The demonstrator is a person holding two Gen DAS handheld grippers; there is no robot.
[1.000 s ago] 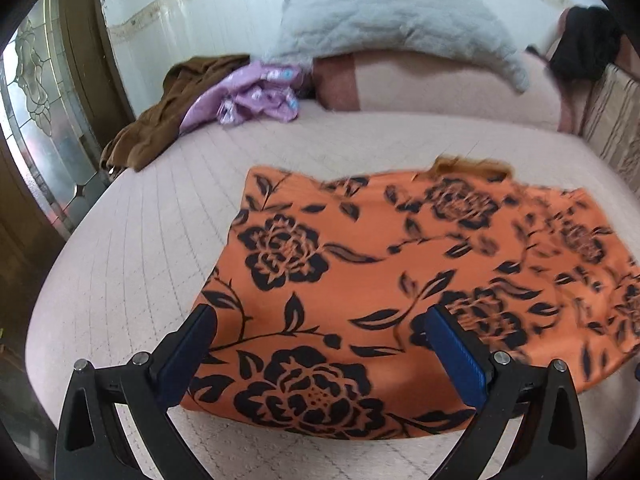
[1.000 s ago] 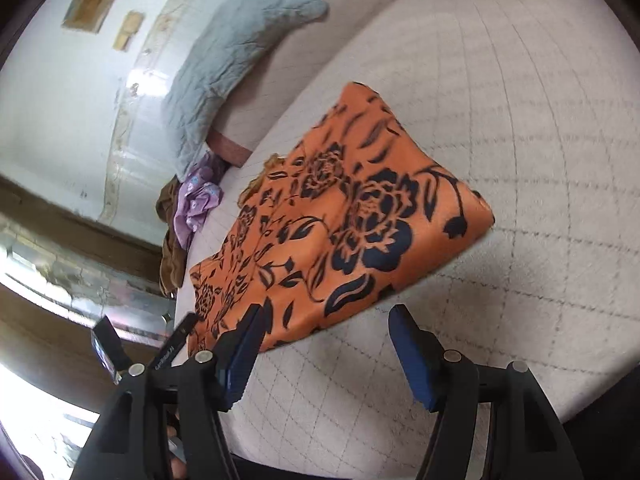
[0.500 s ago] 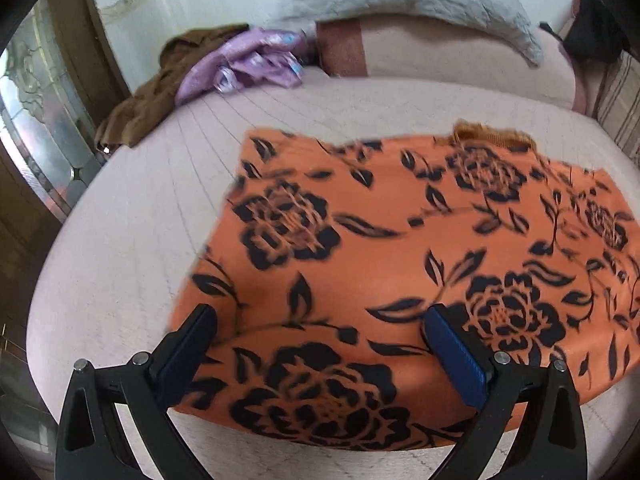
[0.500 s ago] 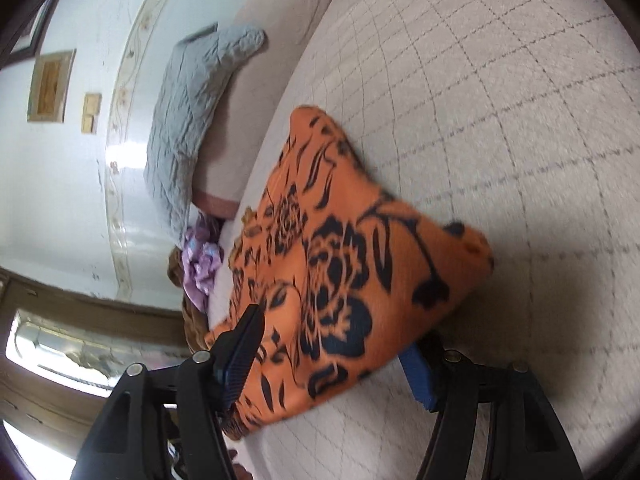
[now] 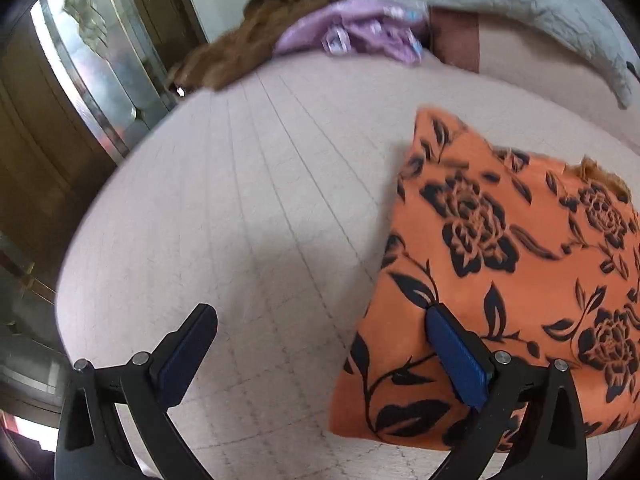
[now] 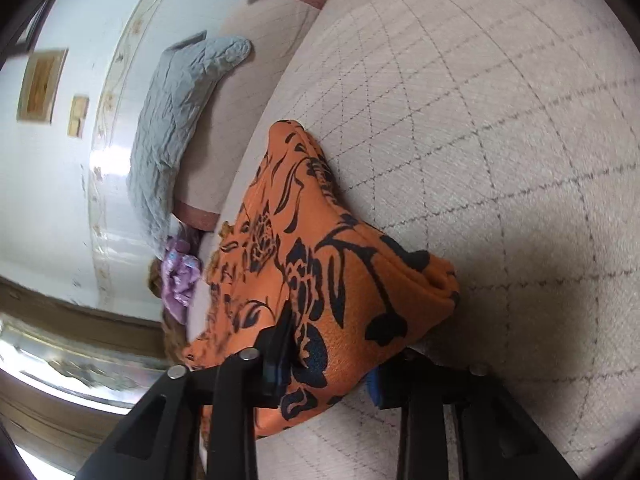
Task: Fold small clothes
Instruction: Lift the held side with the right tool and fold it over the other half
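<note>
An orange garment with black flowers (image 5: 500, 280) lies folded on the quilted bed (image 5: 240, 220). My left gripper (image 5: 320, 354) is open at the garment's left edge: its right finger (image 5: 456, 360) rests over the cloth, its left finger (image 5: 188, 352) is over bare bed. In the right wrist view my right gripper (image 6: 328, 360) straddles the near corner of the garment (image 6: 340, 280), with cloth bunched between its fingers; the jaws are narrowed around it, and the right pad is partly hidden under the fabric.
A brown garment (image 5: 256, 44) and a purple one (image 5: 360, 32) lie heaped at the bed's far left corner. A grey quilted pillow (image 5: 520, 4) leans on the headboard. A glass-panelled door (image 5: 92, 64) stands left of the bed.
My left gripper has swung left, so the garment now sits at its right. My right gripper has pushed onto the garment's corner and its jaws have narrowed around the cloth.
</note>
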